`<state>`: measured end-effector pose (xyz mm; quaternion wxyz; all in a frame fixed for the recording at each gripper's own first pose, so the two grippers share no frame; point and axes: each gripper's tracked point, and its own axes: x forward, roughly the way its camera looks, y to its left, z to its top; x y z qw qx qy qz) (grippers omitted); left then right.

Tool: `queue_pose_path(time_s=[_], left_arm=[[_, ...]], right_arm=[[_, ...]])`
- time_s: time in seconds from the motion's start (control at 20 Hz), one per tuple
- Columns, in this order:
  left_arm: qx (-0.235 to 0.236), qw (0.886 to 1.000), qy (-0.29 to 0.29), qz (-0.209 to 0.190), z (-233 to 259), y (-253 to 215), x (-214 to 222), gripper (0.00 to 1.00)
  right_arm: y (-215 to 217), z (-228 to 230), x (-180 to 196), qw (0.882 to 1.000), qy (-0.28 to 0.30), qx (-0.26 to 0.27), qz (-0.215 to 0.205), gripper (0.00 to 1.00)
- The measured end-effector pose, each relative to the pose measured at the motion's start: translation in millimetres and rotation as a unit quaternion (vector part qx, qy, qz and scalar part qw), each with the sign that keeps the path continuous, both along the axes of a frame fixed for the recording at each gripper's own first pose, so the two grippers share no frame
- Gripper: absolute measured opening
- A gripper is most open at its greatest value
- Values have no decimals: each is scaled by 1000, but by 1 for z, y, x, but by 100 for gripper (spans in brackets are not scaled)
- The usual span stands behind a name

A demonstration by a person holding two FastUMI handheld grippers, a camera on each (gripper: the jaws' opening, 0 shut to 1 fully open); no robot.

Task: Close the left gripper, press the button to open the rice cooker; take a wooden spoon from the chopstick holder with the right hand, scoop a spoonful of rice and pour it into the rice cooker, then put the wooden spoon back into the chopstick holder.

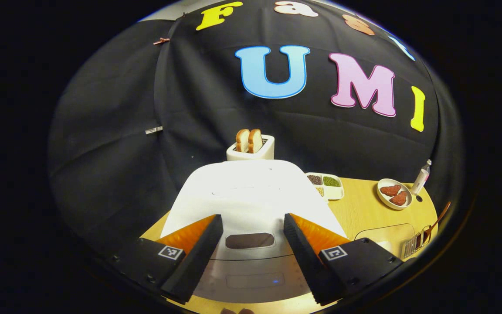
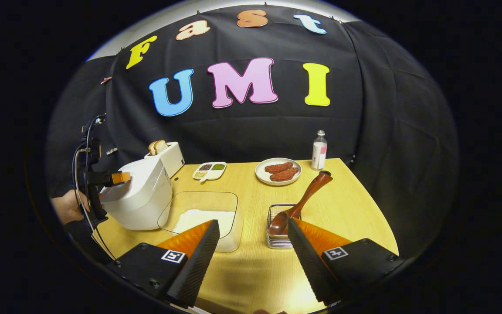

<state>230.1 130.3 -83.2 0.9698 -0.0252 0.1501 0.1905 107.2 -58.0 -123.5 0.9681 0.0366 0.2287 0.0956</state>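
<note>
1. Left gripper view: left gripper point(image 1: 253, 257) held low over the front of the rice cooker point(image 1: 251, 196), fingers spread wide with nothing between them; the task calls for them closed before pressing, so that step looks not yet done
2. Button point(image 1: 249, 240), a dark oblong on the cooker's front slope, lies between the two fingers, which suggests the hand is lined up for the press; lid down
3. Toaster point(image 1: 251, 148) with two slices of bread stands behind the cooker against the wall, out of the working path
4. Divided dish point(image 1: 327, 185) of beans and plate point(image 1: 394, 194) of patties sit to the far side on the table point(image 1: 360, 209), beside a small bottle point(image 1: 422, 176)
5. Right gripper view: right gripper point(image 2: 253, 257) hovers above the table's near edge, fingers wide apart and empty, waiting its turn
6. Wooden spoon point(image 2: 301, 203) leans in the chopstick holder point(image 2: 279, 237), bowl down and handle up and away, easy to grasp by the shaft; the holder sits just ahead of the gripper's right-hand finger
7. Clear rice box point(image 2: 203, 218), open-topped, lies between cooker and holder, so a scoop travels a short way
8. The other gripper, in a hand point(image 2: 69, 207), is at the cooker's front
</note>
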Motion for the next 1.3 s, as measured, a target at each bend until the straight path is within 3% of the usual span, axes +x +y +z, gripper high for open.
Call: queue_pose_path(time_s=[0.1,0.25,0.5,0.75,1.05,1.3], left_arm=[[1,1000,-4,-3,6,-5,-9,99],[13,998,-62,-27,53,-26,-27,96],[54,982,-160,-84,143,-82,-94,95],[34,975,-190,-108,195,-114,-160,95],[-18,979,-171,-111,176,-119,-212,95],[-8,983,-142,-113,147,-102,-236,96]], right_arm=[[-1,7,4,1000,-14,-7,-1,99],[0,25,14,999,-38,-8,-4,99],[-2,75,24,995,-94,-12,-12,99],[2,123,1,992,-123,-2,-17,99],[-10,146,-32,989,-134,-36,-46,99],[9,149,-39,988,-138,-11,-66,98]])
